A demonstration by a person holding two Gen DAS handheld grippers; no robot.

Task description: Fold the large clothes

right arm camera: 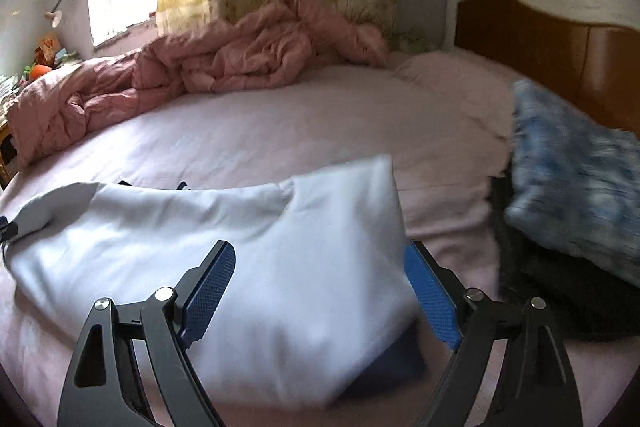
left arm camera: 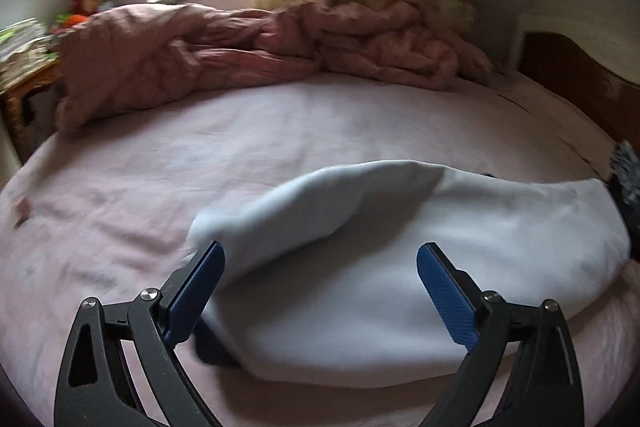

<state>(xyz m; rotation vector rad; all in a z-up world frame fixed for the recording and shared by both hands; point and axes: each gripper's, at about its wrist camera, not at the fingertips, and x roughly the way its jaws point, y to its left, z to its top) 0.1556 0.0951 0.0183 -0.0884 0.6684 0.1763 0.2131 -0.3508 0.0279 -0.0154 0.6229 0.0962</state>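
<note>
A white garment with dark blue trim lies folded across the near part of the bed. In the left wrist view the garment point(left arm camera: 400, 259) has its left corner lifted and blurred, just above the left pad. My left gripper point(left arm camera: 320, 259) stands open over it, pads wide apart and clear of the cloth. In the right wrist view the garment point(right arm camera: 200, 239) shows a loose right corner between the jaws. My right gripper point(right arm camera: 320, 261) is open too; the cloth edge lies close to the right pad point(right arm camera: 428, 291), and contact cannot be told.
A crumpled pink quilt point(right arm camera: 224, 63) is heaped along the far side of the bed point(left arm camera: 200, 155). A blue-and-white fuzzy item point(right arm camera: 572, 179) on dark clothes point(right arm camera: 560, 299) lies at the right. A wooden headboard point(right arm camera: 540, 43) stands far right, a cluttered side table point(left arm camera: 28, 67) far left.
</note>
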